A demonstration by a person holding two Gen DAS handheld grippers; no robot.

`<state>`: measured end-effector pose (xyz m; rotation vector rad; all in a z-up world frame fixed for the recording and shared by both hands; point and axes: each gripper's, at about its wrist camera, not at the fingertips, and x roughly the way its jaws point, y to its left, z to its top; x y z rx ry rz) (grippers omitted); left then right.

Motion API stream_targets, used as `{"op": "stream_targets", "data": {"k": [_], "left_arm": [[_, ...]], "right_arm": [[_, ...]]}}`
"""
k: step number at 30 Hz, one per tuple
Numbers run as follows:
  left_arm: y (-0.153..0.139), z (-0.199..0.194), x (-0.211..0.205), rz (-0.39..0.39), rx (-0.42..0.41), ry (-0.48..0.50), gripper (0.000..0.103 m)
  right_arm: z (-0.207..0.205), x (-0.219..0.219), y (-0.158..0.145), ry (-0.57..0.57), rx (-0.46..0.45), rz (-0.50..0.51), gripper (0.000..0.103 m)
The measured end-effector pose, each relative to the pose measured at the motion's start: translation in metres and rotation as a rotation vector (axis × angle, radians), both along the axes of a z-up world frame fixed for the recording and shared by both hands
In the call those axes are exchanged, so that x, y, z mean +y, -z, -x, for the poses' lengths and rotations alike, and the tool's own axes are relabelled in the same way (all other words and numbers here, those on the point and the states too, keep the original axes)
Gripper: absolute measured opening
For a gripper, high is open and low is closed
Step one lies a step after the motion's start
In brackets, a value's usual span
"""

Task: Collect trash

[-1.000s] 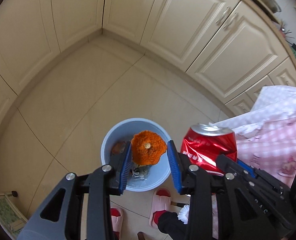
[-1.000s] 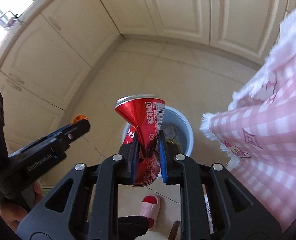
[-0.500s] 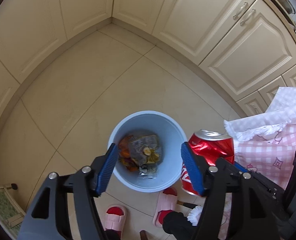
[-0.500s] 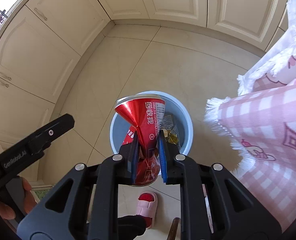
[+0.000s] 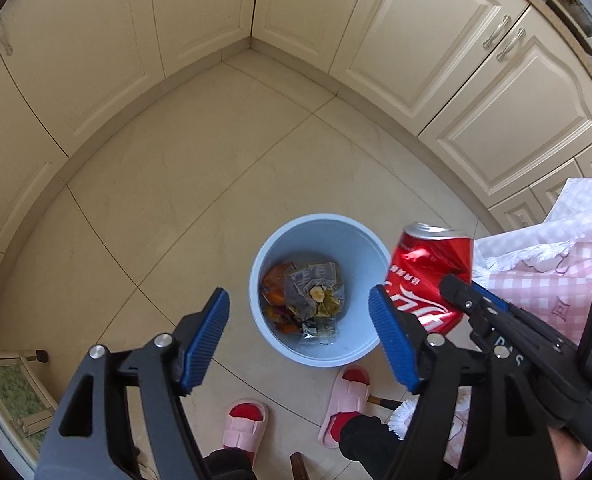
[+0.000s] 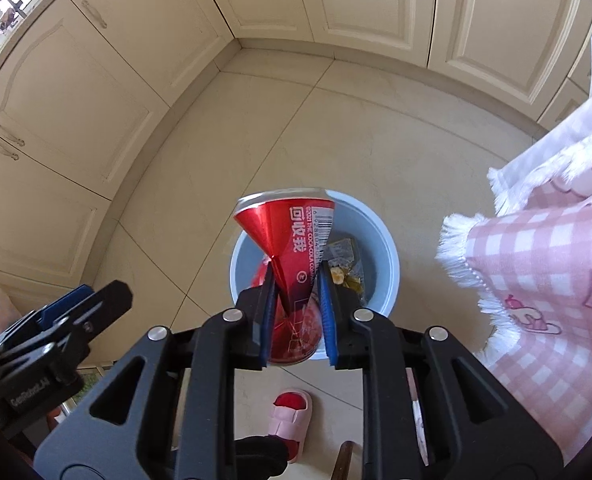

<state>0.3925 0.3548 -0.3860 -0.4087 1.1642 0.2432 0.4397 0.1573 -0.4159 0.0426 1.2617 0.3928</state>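
Note:
A light blue bin (image 5: pixel 360 248) stands on the tiled floor, holding orange peel and crumpled wrappers (image 5: pixel 308 292). My left gripper (image 5: pixel 298 300) hangs above the bin's left side; its jaws are opening wide and nothing is between them. My right gripper (image 6: pixel 296 272) grips a crushed red cola can (image 6: pixel 292 232) at its pinched waist, right over the bin (image 6: pixel 380 264). Its jaws are starting to open, but the pads still touch the can. In the left wrist view the can (image 5: pixel 428 264) hangs at the bin's right rim.
Cream cabinets (image 5: pixel 436 40) wrap around the floor corner behind the bin. A pink checked cloth (image 6: pixel 536 280) hangs on the right. Near the bin stand a person's feet in pink slippers (image 5: pixel 348 396). A doormat (image 5: pixel 12 396) lies at lower left.
The orange peel left my left gripper and now lies in the bin; those jaws spread wide and shifted left. My right gripper sank toward the bin with the can.

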Motion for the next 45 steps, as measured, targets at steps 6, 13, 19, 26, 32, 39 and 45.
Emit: {"op": "stream_targets", "data": {"k": [6, 13, 19, 26, 32, 39, 45], "left_arm": [[-0.046, 0.023, -0.007, -0.025, -0.065, 0.005, 0.071], [-0.125, 0.078, -0.031, -0.087, -0.204, 0.015, 0.071], [-0.208, 0.142, -0.068, -0.163, -0.364, 0.04, 0.075], [-0.294, 0.219, -0.134, -0.268, -0.557, 0.092, 0.082], [-0.345, 0.277, -0.183, -0.296, -0.701, 0.142, 0.089], [-0.38, 0.333, -0.23, -0.345, -0.804, 0.2, 0.093], [-0.405, 0.378, -0.256, -0.369, -0.894, 0.2, 0.094]], "right_arm": [[0.014, -0.008, -0.034, -0.003, -0.051, -0.026, 0.045], [0.064, -0.027, -0.122, -0.024, -0.206, -0.024, 0.046], [0.136, -0.069, -0.216, -0.028, -0.407, -0.025, 0.052], [0.23, -0.138, -0.31, 0.019, -0.632, -0.033, 0.068], [0.3, -0.192, -0.36, 0.068, -0.787, -0.002, 0.074], [0.363, -0.233, -0.401, 0.133, -0.906, 0.007, 0.08], [0.416, -0.254, -0.422, 0.167, -1.017, 0.056, 0.084]]}}
